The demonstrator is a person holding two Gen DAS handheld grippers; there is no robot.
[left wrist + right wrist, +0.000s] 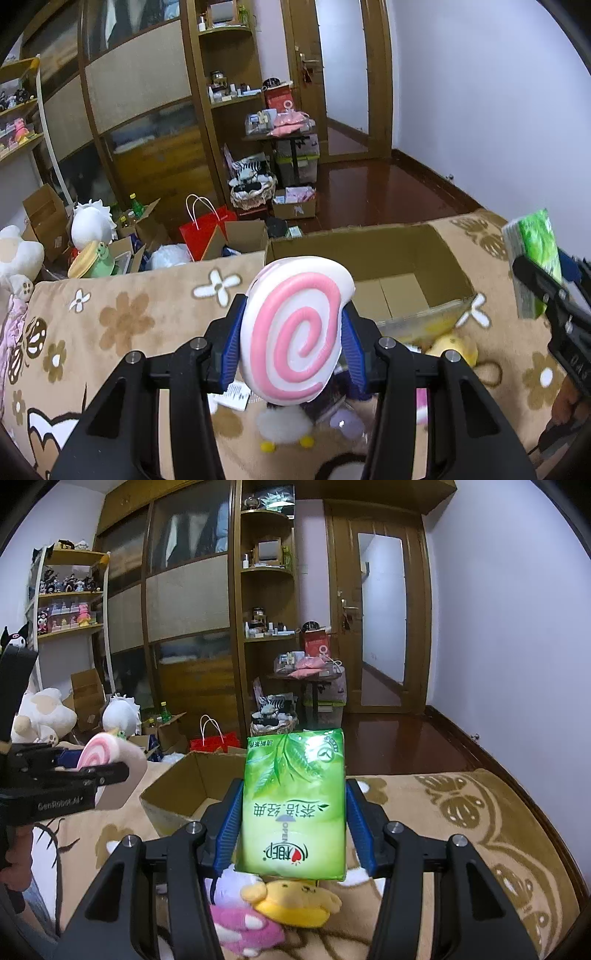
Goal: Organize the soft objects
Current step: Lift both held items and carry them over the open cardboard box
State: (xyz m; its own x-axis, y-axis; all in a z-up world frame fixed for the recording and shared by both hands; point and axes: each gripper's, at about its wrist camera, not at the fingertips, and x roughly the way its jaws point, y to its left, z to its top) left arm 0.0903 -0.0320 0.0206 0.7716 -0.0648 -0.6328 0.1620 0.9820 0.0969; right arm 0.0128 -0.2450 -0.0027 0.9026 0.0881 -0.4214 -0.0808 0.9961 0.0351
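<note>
My left gripper (293, 332) is shut on a white plush disc with a pink swirl (295, 328), held above the flowered blanket. It also shows at the left of the right wrist view (107, 755). My right gripper (293, 812) is shut on a green tissue pack (295, 805), also seen at the right edge of the left wrist view (535, 258). An open cardboard box (391, 258) sits on the blanket just beyond both grippers. Below lie a yellow plush (295, 901), a pink and white plush (240, 919) and a small white plush with yellow feet (284, 428).
The beige flowered blanket (129, 321) covers the bed. Beyond its far edge the floor holds cardboard boxes, a red paper bag (207, 229), white plush toys (88, 225) and a basket. Wooden wardrobes and shelves stand behind; a door (380, 627) is at the right.
</note>
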